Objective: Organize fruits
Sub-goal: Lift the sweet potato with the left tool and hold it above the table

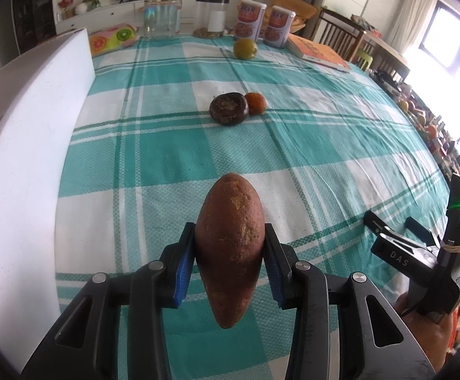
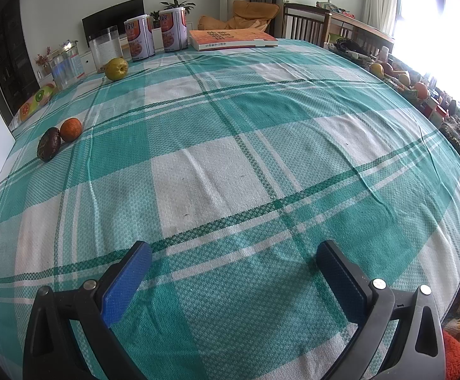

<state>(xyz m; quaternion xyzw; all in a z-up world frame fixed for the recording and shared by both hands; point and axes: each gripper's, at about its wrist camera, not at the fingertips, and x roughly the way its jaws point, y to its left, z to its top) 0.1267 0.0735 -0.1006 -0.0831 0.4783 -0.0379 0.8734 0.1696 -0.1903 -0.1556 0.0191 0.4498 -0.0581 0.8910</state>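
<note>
Red-brown sweet potato held over the checked bench

Blue pads of my left tongs (image 1: pixel 229 255) squeeze the sweet potato (image 1: pixel 230 250) on both sides, up above the green and white cloth (image 2: pixel 230 158). My right tongs (image 2: pixel 233 272) are wide with nothing between them. Farther off, a dark fruit (image 1: pixel 229 108) touches a small orange (image 1: pixel 255 103). A yellow-green fruit (image 1: pixel 245 48) sits near the two tins (image 1: pixel 263 25). A white board (image 1: pixel 24 158) stands on my left.
</note>
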